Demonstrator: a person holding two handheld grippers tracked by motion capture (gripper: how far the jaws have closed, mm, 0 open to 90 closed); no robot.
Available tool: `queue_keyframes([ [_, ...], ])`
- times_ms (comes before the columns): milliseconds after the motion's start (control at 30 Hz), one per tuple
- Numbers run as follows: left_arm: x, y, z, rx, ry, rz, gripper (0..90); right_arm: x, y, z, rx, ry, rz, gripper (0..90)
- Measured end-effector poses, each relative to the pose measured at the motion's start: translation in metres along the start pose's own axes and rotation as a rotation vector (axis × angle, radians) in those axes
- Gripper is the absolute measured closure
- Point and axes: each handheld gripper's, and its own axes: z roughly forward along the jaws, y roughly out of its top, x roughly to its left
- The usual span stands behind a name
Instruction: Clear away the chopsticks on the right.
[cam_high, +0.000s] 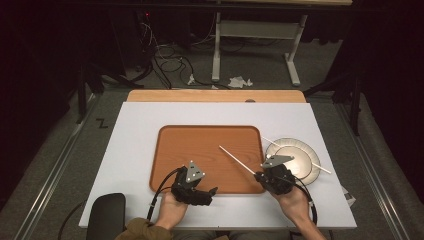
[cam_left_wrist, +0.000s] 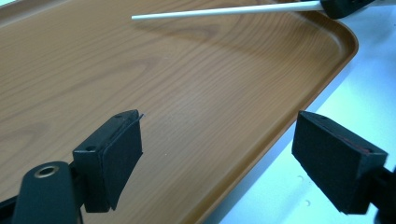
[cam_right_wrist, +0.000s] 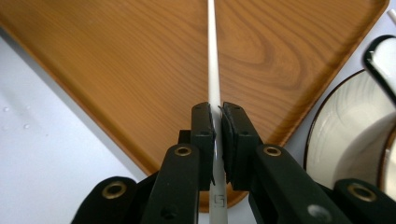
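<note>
I am gripping the white chopstick (cam_right_wrist: 213, 70) in my right tongs (cam_high: 261, 176), jaws clamped narrow on its near end; its long axis is pointing far-left over the wooden tray (cam_high: 200, 145), which is lying on the bench (cam_high: 135, 125); my left tongs (cam_left_wrist: 219, 154) are waiting wide and empty at the tray's near edge; the second chopstick (cam_high: 320, 167) is resting across the plate (cam_high: 307, 150) at right.

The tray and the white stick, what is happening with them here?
A person works with a gripper in each hand. The right gripper is shut on a white chopstick and holds it out over the wooden tray. The left gripper is open, with nothing between its jaws, at the tray's near edge. A second chopstick lies across the plate, which sits on the table right of the tray.
</note>
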Motion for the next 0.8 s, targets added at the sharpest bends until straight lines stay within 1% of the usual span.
queue_keyframes([
  [100, -0.001, -0.001, -0.001, 0.003, 0.006, 0.007, 16.4, -0.001, 0.002, 0.005, 0.014, -0.010, -0.006, 84.7],
  [200, -0.002, -0.004, -0.002, 0.007, 0.009, 0.008, 16.4, -0.003, 0.004, 0.012, 0.028, -0.008, -0.001, 84.7],
  [267, -0.002, -0.005, -0.004, 0.007, 0.012, 0.005, 16.4, -0.003, 0.006, 0.017, 0.039, -0.003, -0.008, 84.7],
  [333, -0.002, -0.008, -0.008, 0.002, 0.020, -0.007, 16.4, -0.001, 0.009, 0.024, 0.052, -0.004, -0.018, 84.6],
  [467, 0.000, -0.010, -0.011, -0.003, 0.028, -0.023, 16.4, -0.001, 0.014, 0.030, 0.054, 0.006, -0.022, 84.5],
  [633, 0.001, -0.015, -0.016, 0.002, 0.044, -0.038, 16.4, 0.000, 0.019, 0.037, 0.065, 0.011, -0.041, 84.4],
  [700, 0.001, -0.017, -0.018, 0.001, 0.052, -0.046, 16.4, 0.000, 0.022, 0.042, 0.077, 0.014, -0.043, 84.3],
  [800, 0.001, -0.019, -0.021, -0.002, 0.061, -0.055, 16.4, -0.001, 0.024, 0.046, 0.080, 0.020, -0.049, 84.4],
])
